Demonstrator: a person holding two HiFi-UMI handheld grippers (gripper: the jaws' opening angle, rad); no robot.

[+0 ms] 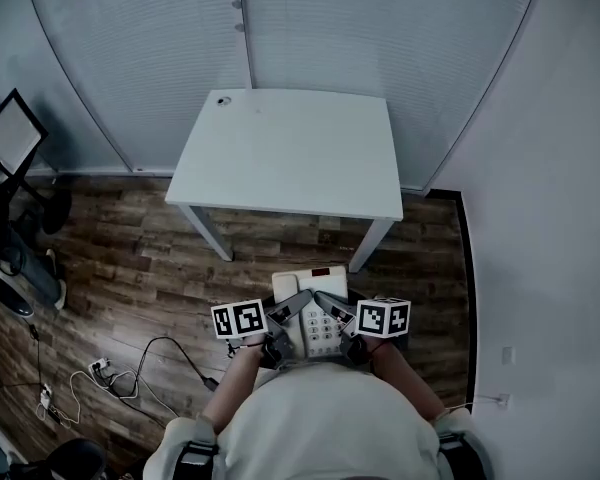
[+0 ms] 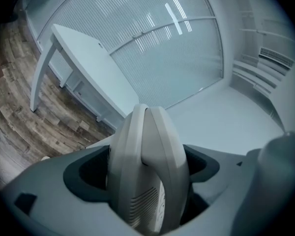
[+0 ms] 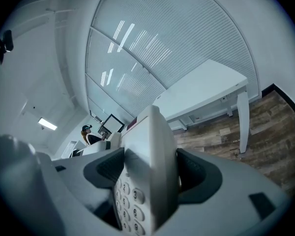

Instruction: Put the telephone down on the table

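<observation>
A white desk telephone (image 1: 315, 313) with a number pad hangs in the air close to the person's chest, held from both sides. My left gripper (image 1: 280, 320) is shut on its handset side, and the handset (image 2: 150, 171) fills the gap between the jaws in the left gripper view. On the other side my right gripper (image 1: 342, 320) is shut on the phone's right edge, where the keypad (image 3: 130, 205) shows beside the casing (image 3: 155, 171). The white table (image 1: 295, 153) stands ahead, a step away, its top bare.
Wooden floor (image 1: 140, 268) lies between the person and the table. Cables and a power strip (image 1: 105, 373) trail at the lower left. A monitor on a stand (image 1: 10, 133) is at far left. Blinds (image 1: 280, 28) cover the glass wall behind the table.
</observation>
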